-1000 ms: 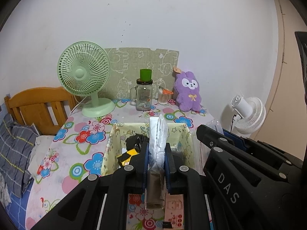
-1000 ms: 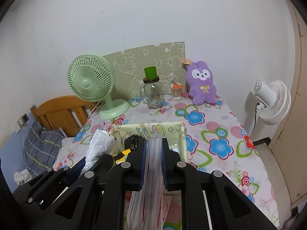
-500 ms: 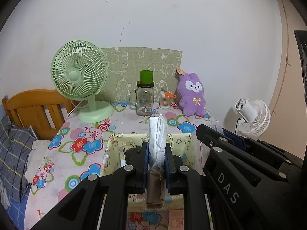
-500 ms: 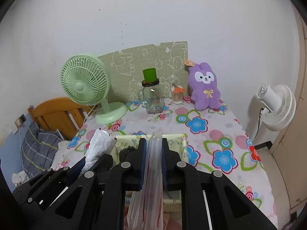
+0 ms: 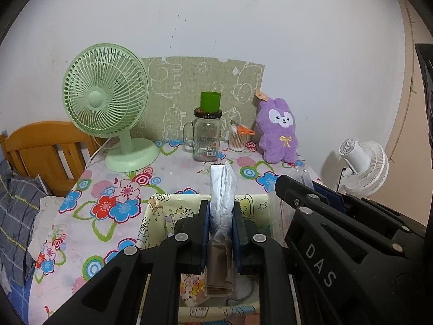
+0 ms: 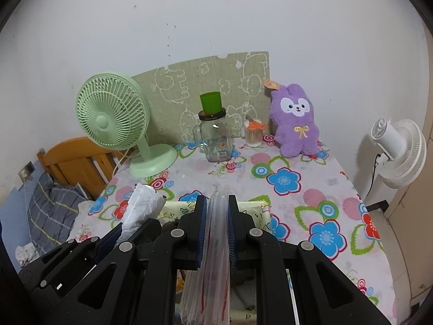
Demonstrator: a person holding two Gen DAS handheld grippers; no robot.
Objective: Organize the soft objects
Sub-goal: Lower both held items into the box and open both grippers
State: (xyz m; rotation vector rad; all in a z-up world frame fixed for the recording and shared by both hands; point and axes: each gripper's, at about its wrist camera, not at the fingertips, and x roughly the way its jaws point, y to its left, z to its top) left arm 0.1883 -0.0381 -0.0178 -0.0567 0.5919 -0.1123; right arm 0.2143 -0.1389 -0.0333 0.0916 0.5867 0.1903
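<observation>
My left gripper (image 5: 221, 211) is shut on a crinkled silver and clear packet (image 5: 222, 187) that sticks up between the pads and hangs below them. My right gripper (image 6: 218, 205) is shut on a flat bundle of clear plastic bags with red strips (image 6: 213, 279). Both hang over a pale yellow fabric box (image 5: 159, 214) with cartoon prints, near the table's front; its rim also shows in the right wrist view (image 6: 257, 206). The right gripper's black body (image 5: 338, 233) fills the lower right of the left wrist view. A purple plush rabbit (image 6: 295, 124) sits at the back right of the table.
On the flowered tablecloth (image 6: 311, 195) stand a green desk fan (image 5: 108, 108), a glass jar mug with a green cup on top (image 5: 207, 135), and a small cup of cotton swabs (image 6: 253, 135). A wooden bed frame (image 5: 40, 149) lies left; a white fan (image 6: 397, 146) stands right.
Both grippers have moved forward over the table, each with its item still gripped. The yellow box now lies lower in the frames and the fan, jar and plush look closer.
</observation>
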